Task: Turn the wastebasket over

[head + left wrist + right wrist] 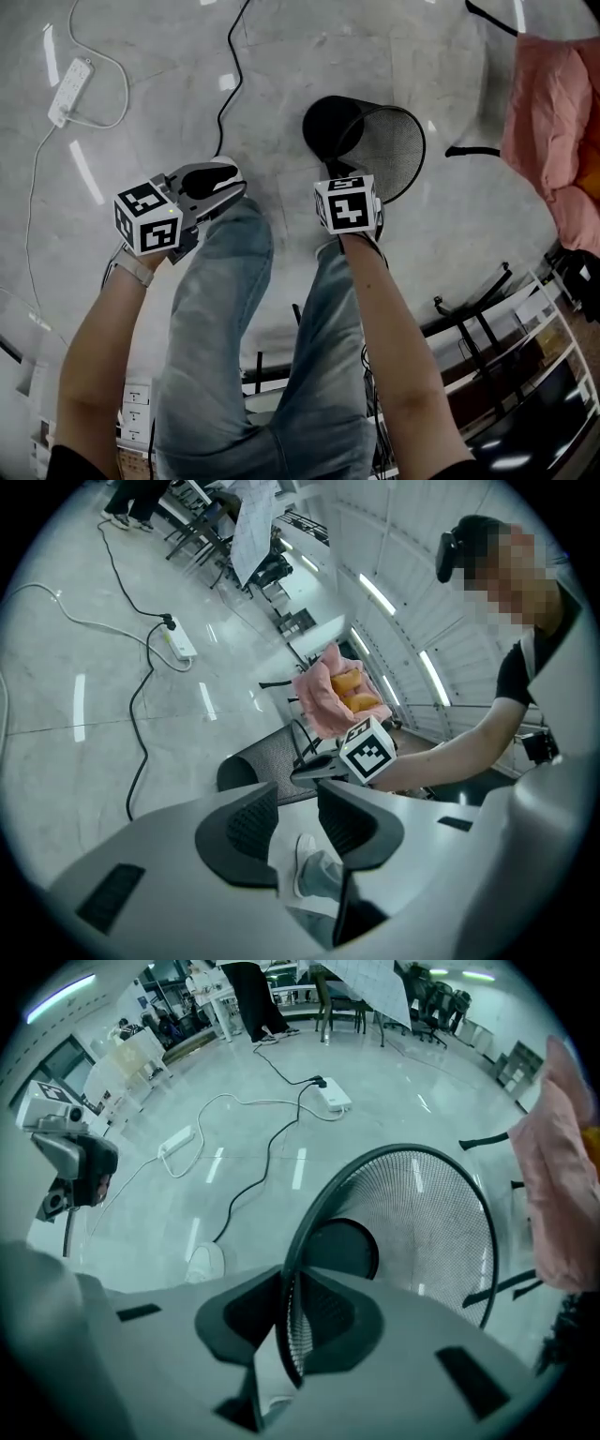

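- While the person's legs (pixel 234 319) in blue jeans are filling the 6 o'clock half of the head view, both grippers are hanging at the 12 o'clock end of them.
- The right gripper (pixel 342 172) is pointing down and pinching the wastebasket (pixel 392 141). In the right gripper view its jaws are pressing from both sides on the wire rim (pixel 286 1307), with the mesh wall running between them.
- The left gripper (pixel 223 178), at 9 o'clock of the right one, is carrying nothing. Its jaws are standing spread, and only a white shoe (pixel 305 860) is showing through the gap.
- The wastebasket, of black mesh, is lying tipped on its side just beyond the right gripper. Its open mouth is facing about 4 o'clock in the head view and its solid round base is pointing toward 10 o'clock. Whether it is resting on the grey floor (pixel 281 56) I cannot tell.
- A black cable (pixel 228 89) is running off toward 12 o'clock, near the base.
- A white power strip (pixel 70 91) with its looping white cord (pixel 117 66) is lying at 10 o'clock, well apart.
- A pink cloth (pixel 548 141) is hanging at 2 o'clock.
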The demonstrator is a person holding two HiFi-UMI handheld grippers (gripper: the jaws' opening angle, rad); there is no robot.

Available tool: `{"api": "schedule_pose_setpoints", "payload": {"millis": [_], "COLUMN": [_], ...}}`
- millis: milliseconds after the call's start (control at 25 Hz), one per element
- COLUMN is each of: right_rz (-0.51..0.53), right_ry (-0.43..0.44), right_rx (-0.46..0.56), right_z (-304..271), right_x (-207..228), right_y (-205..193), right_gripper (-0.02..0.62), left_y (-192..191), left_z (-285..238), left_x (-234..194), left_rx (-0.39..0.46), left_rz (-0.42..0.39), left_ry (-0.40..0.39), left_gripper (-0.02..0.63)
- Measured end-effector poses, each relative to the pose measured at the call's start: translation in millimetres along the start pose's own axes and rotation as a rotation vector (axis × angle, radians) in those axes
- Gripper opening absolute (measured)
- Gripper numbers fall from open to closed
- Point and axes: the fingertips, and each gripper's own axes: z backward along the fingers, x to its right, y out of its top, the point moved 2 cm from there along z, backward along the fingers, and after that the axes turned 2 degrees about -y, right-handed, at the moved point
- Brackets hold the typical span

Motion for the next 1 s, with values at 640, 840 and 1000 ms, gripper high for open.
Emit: {"api": "schedule_pose_setpoints", "payload": {"millis": [640,840,1000], "right_rz": [-0.104,-0.317,-0.447], "right_ry": [0.050,0.153,0.259], "right_rx": [0.132,0.299,0.483], "right_z": [15,70,146], "right_x": [-3,24,48], "right_y": [13,16,14], "right_gripper": [0.232,0.230,0.074], "left_y": [3,26,55], "left_z": [-17,-30,-42], "left_x": [11,45,103], "left_rx": [-0.041,0.004,0.065], "left_rz": [-0.011,-0.005,-0.024], "left_ry": [-0.022,0.007,-0.003], "left_gripper": [0.137,0.129,0.101]}}
